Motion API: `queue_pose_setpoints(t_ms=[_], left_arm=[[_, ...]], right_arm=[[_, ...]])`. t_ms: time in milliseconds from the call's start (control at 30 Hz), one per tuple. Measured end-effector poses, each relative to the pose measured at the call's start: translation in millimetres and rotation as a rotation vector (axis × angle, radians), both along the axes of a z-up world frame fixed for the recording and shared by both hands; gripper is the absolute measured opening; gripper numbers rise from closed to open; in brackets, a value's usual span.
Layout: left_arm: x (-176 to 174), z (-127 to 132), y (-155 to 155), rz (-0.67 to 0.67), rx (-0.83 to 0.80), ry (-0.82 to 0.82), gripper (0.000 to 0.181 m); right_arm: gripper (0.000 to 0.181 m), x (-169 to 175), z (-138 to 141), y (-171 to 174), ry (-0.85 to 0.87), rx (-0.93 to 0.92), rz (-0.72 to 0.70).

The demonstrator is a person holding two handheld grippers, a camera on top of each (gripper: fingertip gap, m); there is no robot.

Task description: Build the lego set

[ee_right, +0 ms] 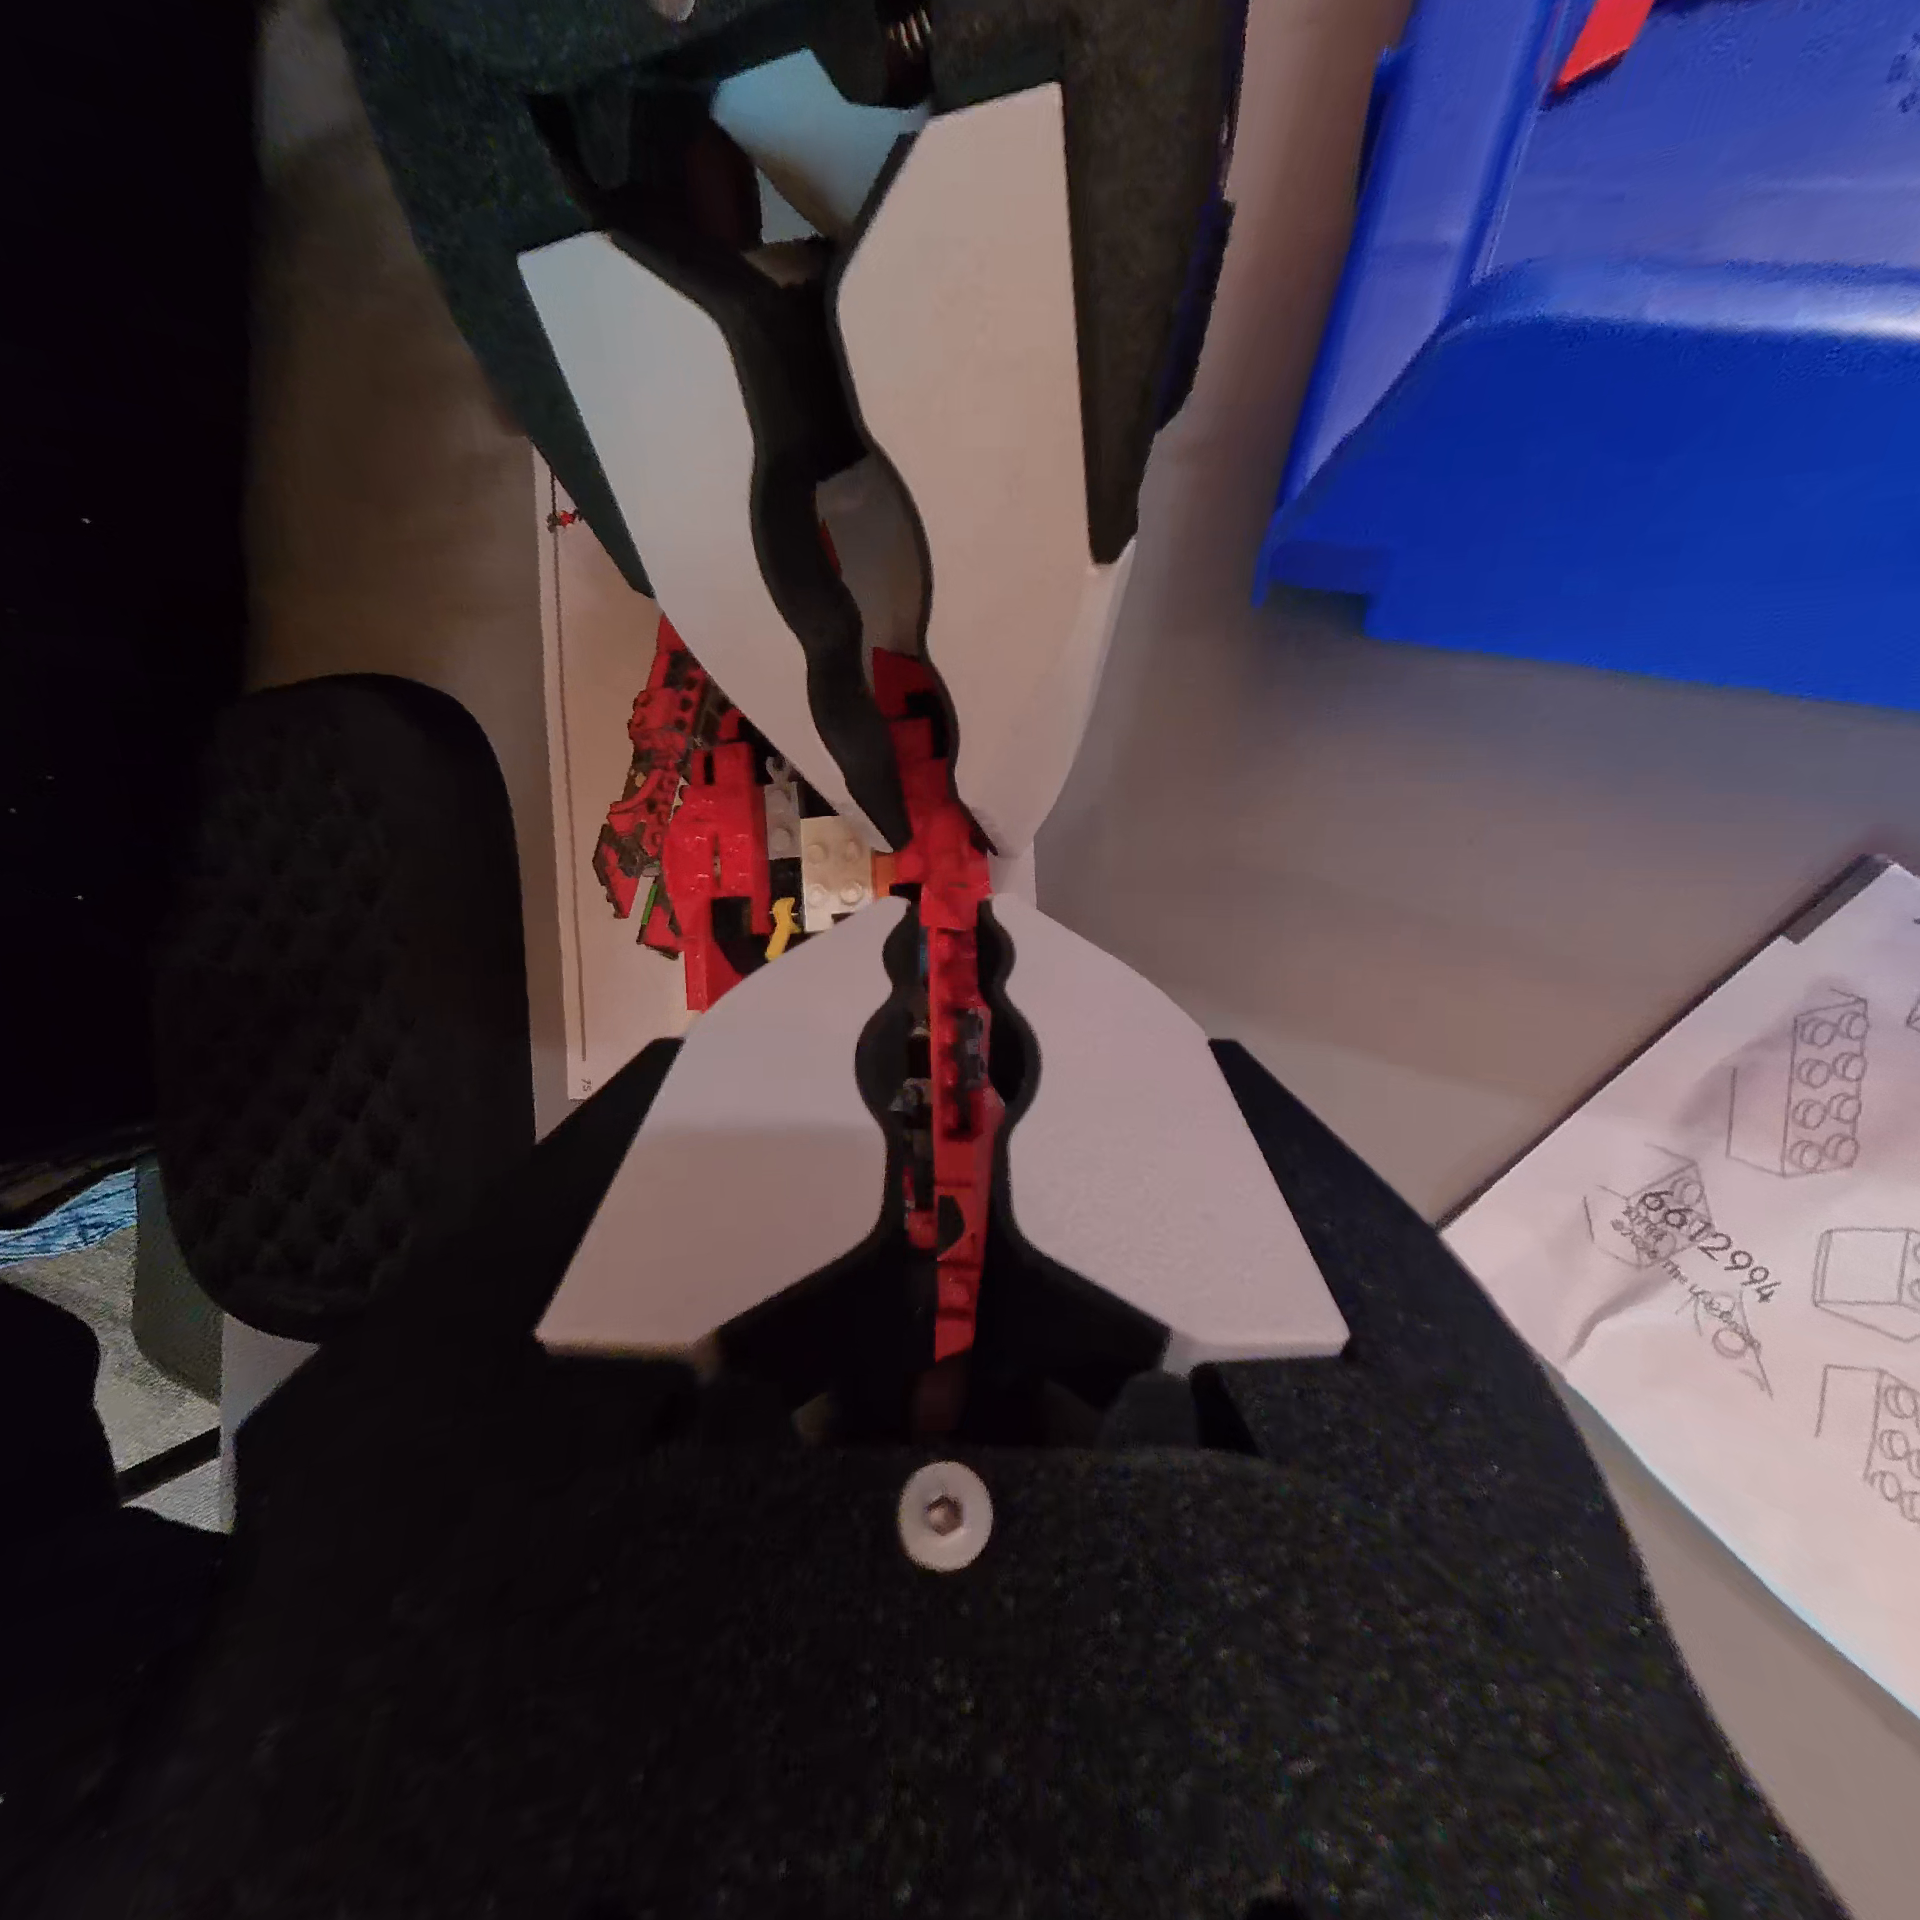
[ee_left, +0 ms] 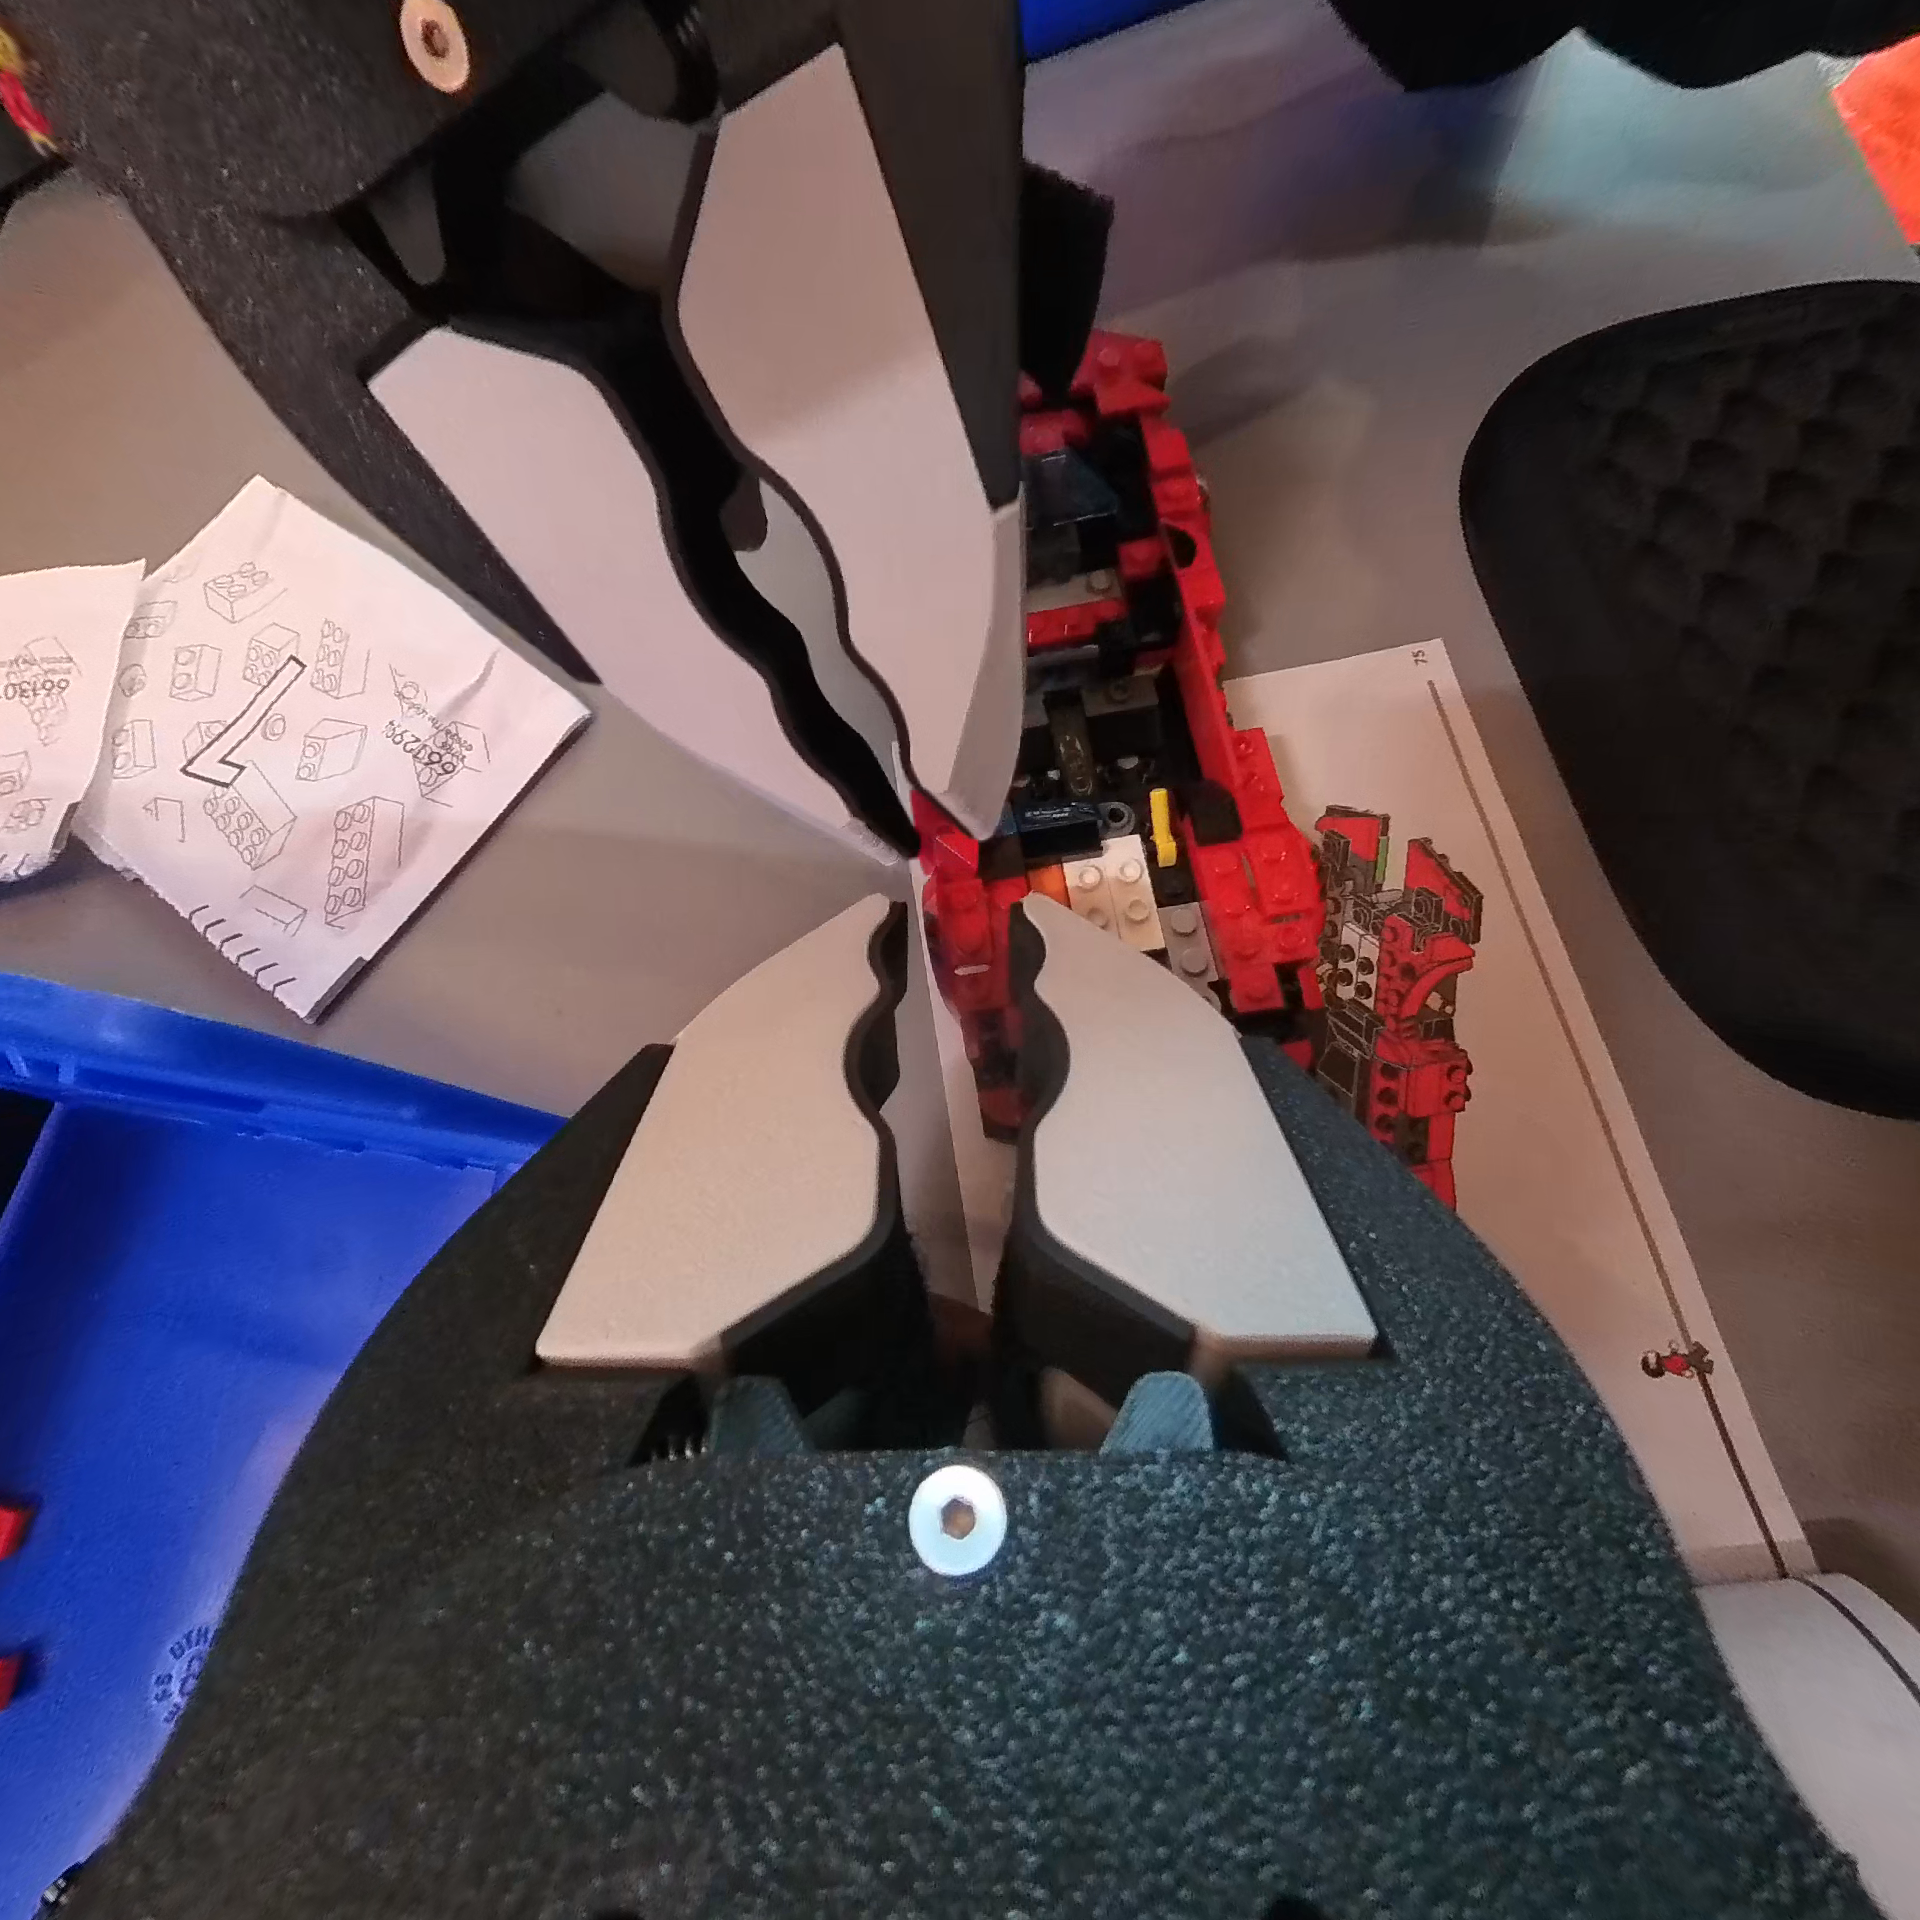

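**Two claws clenched on one end of a brittle red model**

At the far left, a blue bin [ee_left: 156,1299] with a few red pieces in it is seen, and just beyond it two torn paper bags [ee_left: 312,748] lie flat on the grey surface [ee_left: 520,987].

In the middle, the lego model [ee_left: 1226,862], a long, part-built red and black body, rests half on the surface and half on the open instruction booklet [ee_left: 1558,1039]. Its near end is taken by both tools. The left claw [ee_left: 956,909] is closed around the red side wall. The right claw [ee_right: 945,914] is likewise pinched on that thin wall, which is seen edge-on between its fingers. The two sets of tips meet almost nose to nose at a small red brick on the corner.

The model is judged to be light and rigid, but only as strong as its stud joints. A squeeze on the narrow wall could pop plates loose, and smooth plastic may slip on the pads. A hold across the wider, layered mid-body would be safer, with pressing force sent straight down onto the studs.

At the right, a black textured pad [ee_left: 1714,675] is seen beside the booklet.
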State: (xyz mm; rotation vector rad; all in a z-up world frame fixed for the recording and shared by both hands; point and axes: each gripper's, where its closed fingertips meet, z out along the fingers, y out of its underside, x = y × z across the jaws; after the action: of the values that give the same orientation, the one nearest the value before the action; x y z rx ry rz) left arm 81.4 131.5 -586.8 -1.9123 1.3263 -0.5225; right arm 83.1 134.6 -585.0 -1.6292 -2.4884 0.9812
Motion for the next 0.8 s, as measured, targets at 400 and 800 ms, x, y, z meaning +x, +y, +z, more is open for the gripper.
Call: queue_pose_setpoints(t_ms=[400, 800], left_arm=[[1.1, -1.0, -0.2, -0.002, 0.003, 0.001, 0.017], [0.2, -0.4, -0.3, -0.002, 0.006, 0.002, 0.017]], right_arm=[[0.009, -0.3, -4.0, -2.8, 0.013, 0.109, 0.080], [0.011, 0.5, -4.1, -3.3, -0.028, 0.096, 0.096]])
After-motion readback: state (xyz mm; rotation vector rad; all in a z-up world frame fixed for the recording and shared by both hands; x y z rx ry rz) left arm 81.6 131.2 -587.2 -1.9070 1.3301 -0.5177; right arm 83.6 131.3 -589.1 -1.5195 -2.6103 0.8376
